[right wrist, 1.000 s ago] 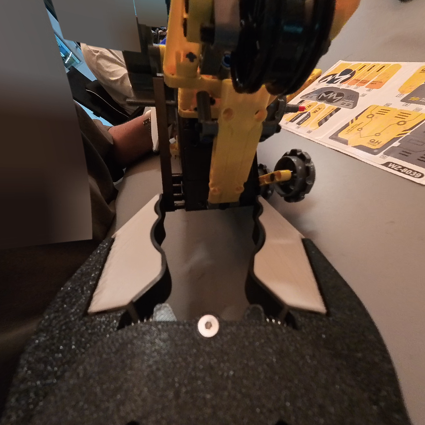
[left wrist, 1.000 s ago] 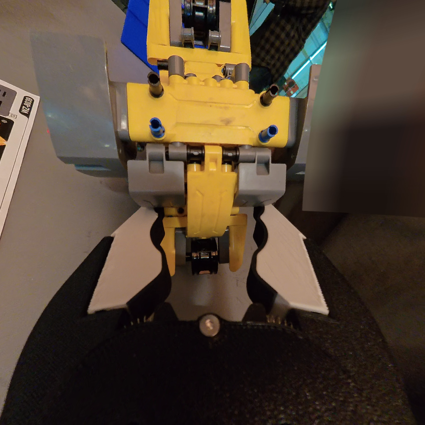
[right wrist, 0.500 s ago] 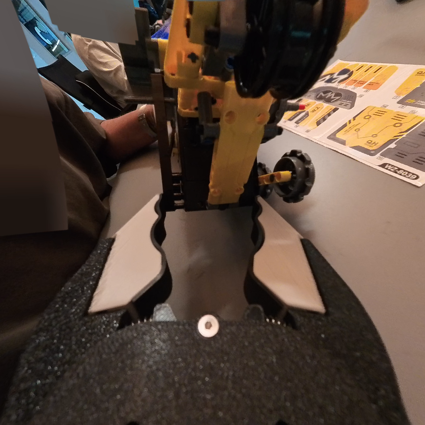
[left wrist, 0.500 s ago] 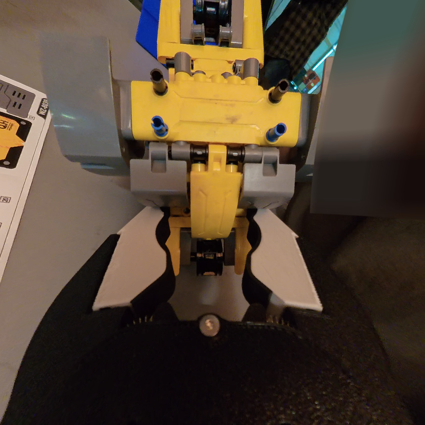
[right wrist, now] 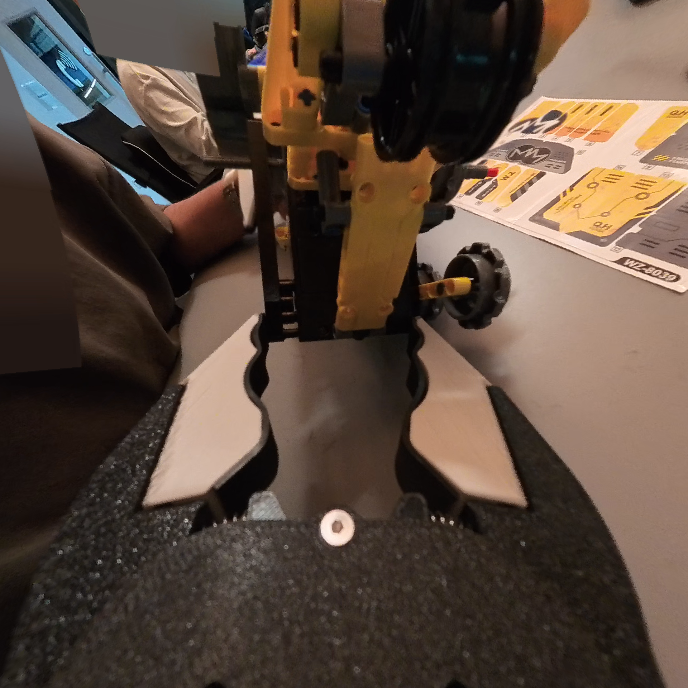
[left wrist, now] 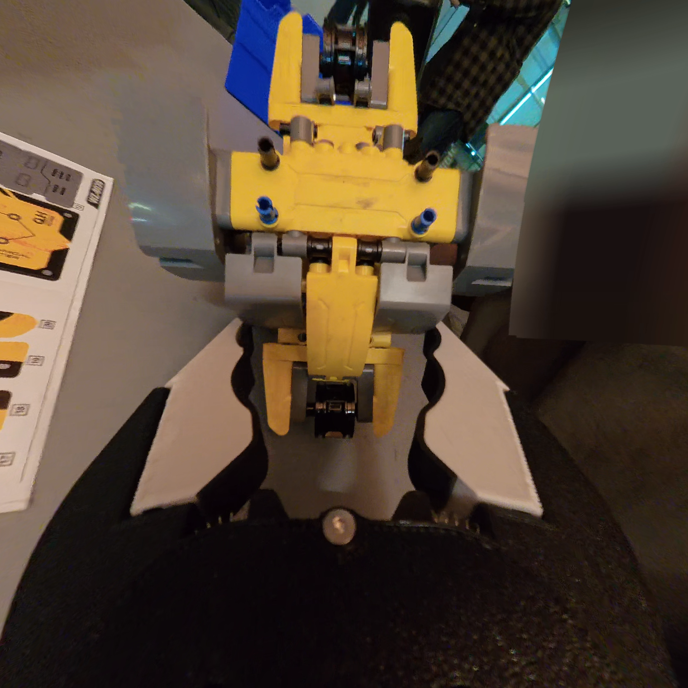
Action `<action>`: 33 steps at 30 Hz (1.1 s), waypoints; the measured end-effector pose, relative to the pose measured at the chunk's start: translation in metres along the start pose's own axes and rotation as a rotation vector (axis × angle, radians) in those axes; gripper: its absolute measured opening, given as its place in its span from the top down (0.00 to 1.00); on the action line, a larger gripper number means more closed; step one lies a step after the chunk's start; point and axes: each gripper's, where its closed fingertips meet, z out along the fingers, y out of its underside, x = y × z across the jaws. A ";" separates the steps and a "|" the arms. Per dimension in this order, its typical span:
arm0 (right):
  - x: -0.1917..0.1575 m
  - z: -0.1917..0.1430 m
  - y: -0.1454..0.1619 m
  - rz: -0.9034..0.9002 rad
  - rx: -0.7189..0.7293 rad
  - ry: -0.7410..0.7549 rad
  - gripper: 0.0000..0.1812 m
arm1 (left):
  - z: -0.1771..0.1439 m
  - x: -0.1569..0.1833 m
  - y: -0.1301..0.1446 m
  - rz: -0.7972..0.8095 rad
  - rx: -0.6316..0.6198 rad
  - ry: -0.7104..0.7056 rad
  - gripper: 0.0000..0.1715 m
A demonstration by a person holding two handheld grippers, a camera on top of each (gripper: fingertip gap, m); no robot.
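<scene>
A yellow, grey and black brick-built model [left wrist: 342,193] stands upright in front of my left gripper [left wrist: 338,357]. Its lower yellow fork with a small black wheel [left wrist: 333,409] sits between the left fingers, with a thin gap on each side; the jaws are open. Grey flat pieces [left wrist: 167,208] flank the model and look like the other gripper's fingers. My right gripper [right wrist: 338,331] is shut on the black and yellow lower end of the model [right wrist: 376,238]. A large black tyre [right wrist: 454,74] sits at the model's top.
A sticker sheet lies on the grey table, at the left in the left wrist view [left wrist: 44,298] and at the far right in the right wrist view [right wrist: 595,186]. A loose black gear with a yellow pin [right wrist: 476,286] lies by the model. A person's brown sleeve [right wrist: 111,260] is at the left. A blue piece [left wrist: 253,67] is behind the model. There is about 7 centimetres between the tips of the two grippers.
The left jaws pressed in on the yellow fork half a second ago and now stand wider apart. More of the sticker sheet shows at the left. The right grip is unchanged.
</scene>
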 end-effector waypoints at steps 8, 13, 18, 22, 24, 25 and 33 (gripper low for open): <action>0.002 -0.002 -0.004 0.083 0.053 0.033 0.58 | -0.035 0.003 -0.040 0.116 0.198 -0.112 0.32; 0.001 0.000 -0.006 0.095 0.060 0.085 0.58 | -0.029 0.018 -0.056 0.179 0.257 -0.152 0.27; -0.002 0.002 -0.008 0.042 0.048 0.167 0.59 | -0.026 0.017 -0.060 0.266 0.198 -0.345 0.42; -0.003 0.004 -0.006 0.037 0.040 0.196 0.58 | -0.021 0.022 -0.053 0.290 0.124 -0.398 0.54; -0.004 0.003 -0.005 0.031 0.034 0.198 0.58 | -0.023 0.022 -0.050 0.301 0.107 -0.414 0.54; -0.004 0.003 -0.005 0.028 0.032 0.200 0.58 | -0.027 0.022 -0.050 0.310 0.106 -0.423 0.54; -0.005 0.003 -0.002 -0.008 0.009 0.199 0.58 | -0.047 0.019 -0.049 0.250 0.146 -0.378 0.58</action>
